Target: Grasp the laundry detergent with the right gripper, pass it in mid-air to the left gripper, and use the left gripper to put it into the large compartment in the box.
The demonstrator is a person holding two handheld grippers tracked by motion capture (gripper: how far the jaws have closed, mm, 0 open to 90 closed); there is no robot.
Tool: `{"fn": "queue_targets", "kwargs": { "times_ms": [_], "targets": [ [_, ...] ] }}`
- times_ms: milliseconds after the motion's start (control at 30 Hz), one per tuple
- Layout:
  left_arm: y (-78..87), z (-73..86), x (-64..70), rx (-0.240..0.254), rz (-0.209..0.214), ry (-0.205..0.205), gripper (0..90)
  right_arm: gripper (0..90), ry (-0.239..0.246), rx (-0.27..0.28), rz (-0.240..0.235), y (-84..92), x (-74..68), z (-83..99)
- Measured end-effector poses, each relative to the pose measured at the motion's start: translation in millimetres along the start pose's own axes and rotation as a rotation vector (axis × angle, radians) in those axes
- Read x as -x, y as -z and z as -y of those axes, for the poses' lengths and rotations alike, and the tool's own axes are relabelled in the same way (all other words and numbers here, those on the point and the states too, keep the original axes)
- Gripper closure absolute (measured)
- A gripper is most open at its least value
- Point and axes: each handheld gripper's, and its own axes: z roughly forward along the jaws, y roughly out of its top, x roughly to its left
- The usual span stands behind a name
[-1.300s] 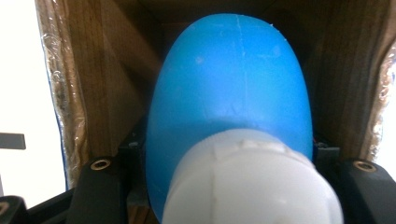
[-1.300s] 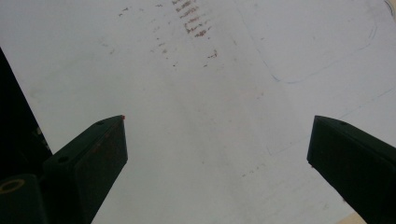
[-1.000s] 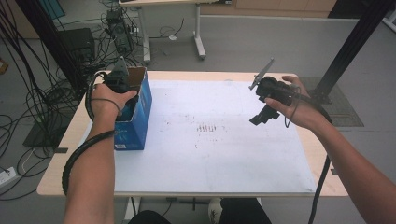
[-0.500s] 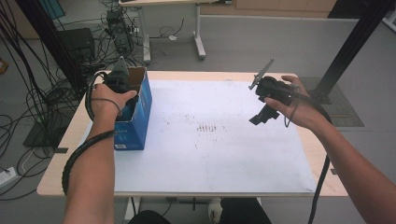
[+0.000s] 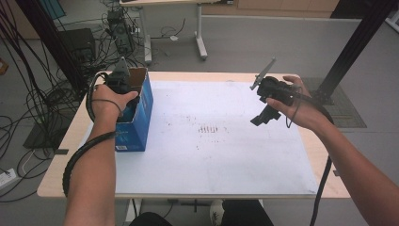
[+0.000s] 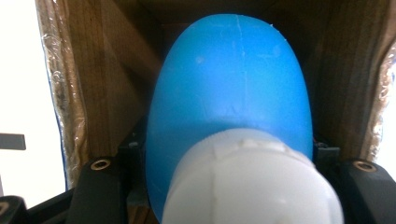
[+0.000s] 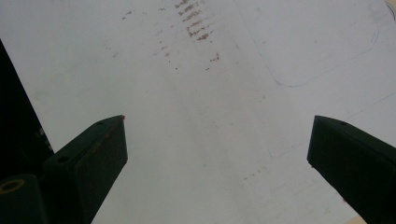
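A blue plastic bottle [image 6: 229, 84] with a white cap [image 6: 252, 182] sits between the jaws of my left gripper [image 6: 224, 156], which is shut on it. Bottle and jaws are down inside a blue cardboard box [image 5: 136, 127] with a brown inner lining, standing at the table's left side. In the high view my left gripper [image 5: 121, 81] reaches into the box's open top. My right gripper [image 5: 261, 117] hovers over the right part of the table, tilted down. Its jaws stand wide apart with nothing between them [image 7: 217, 123].
A white sheet [image 5: 211, 155] covers most of the wooden table [image 5: 51, 186] and bears small brown stains [image 5: 211, 128] near its middle. Cables and equipment lie on the floor at the left, and a black post [image 5: 353, 52] stands at the right rear.
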Motion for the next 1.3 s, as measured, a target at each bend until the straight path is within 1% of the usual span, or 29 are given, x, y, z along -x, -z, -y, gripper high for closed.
{"fn": "queue_targets", "kwargs": {
  "times_ms": [233,667,833,967,1167,1267,1300],
  "targets": [
    [0.2,-0.3,0.5,-0.005,-0.001,0.0,37.3,4.9,-0.002,0.0,0.001,0.5,-0.4,0.5],
    [0.1,0.0,0.2,0.001,0.002,-0.001,37.1,4.9,0.004,-0.002,-0.003,0.3,-0.7,-0.1],
    [1.5,1.6,-1.0,0.008,-0.002,0.002,34.6,4.9,0.003,-0.002,-0.002,1.2,-0.9,0.7],
    [4.8,3.0,-1.2,0.008,-0.009,-0.003,32.0,4.9,0.003,-0.001,-0.001,2.1,-0.8,1.1],
    [16.0,4.8,2.2,0.021,-0.043,-0.023,30.5,4.9,0.009,0.002,0.001,3.9,-1.8,-0.9],
    [22.0,6.9,2.4,0.033,-0.038,-0.019,29.7,4.9,0.01,0.007,0.001,4.6,-2.0,-1.5],
    [24.2,7.7,2.3,0.039,-0.026,-0.016,29.0,4.9,0.01,0.008,0.002,4.8,-2.1,-1.6]
  ]
}}
